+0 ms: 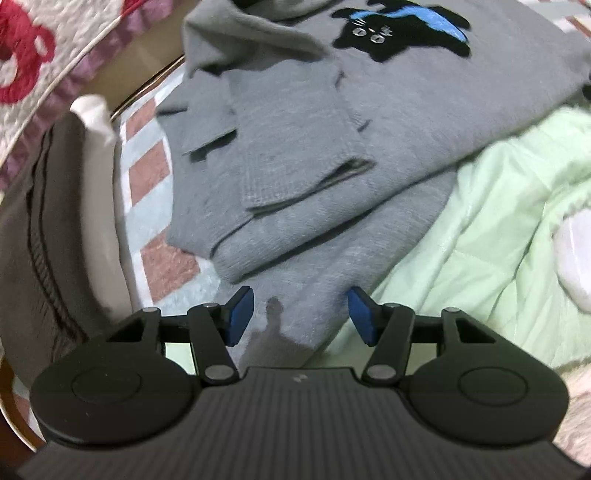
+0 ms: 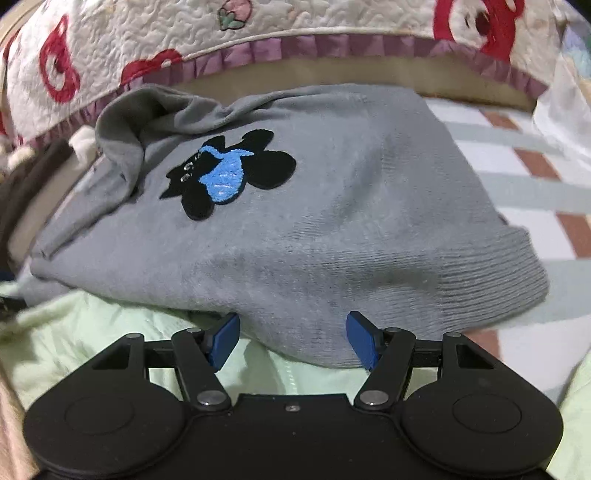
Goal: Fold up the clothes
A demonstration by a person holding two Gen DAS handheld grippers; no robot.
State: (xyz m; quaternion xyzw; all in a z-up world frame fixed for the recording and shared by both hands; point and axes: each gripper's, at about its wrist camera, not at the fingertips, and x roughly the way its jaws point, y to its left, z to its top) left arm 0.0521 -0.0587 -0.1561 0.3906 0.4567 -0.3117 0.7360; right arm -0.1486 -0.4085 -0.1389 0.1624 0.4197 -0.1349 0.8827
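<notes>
A grey sweater (image 1: 332, 140) with a black cat and blue patch (image 1: 402, 29) lies folded over on the checkered bed sheet, its sleeves laid across the body. My left gripper (image 1: 301, 315) is open, its blue pads either side of the sweater's near edge. In the right wrist view the same sweater (image 2: 295, 229) shows the cat patch (image 2: 225, 173) and ribbed hem (image 2: 498, 273). My right gripper (image 2: 291, 339) is open, with the sweater's lower edge between its pads, not clamped.
A pale green quilted garment (image 1: 498, 229) lies under and beside the sweater; it also shows in the right wrist view (image 2: 110, 332). A brown garment (image 1: 44, 236) lies at left. A white quilt with red prints (image 2: 258, 26) borders the far side. The checkered sheet (image 2: 517, 177) extends right.
</notes>
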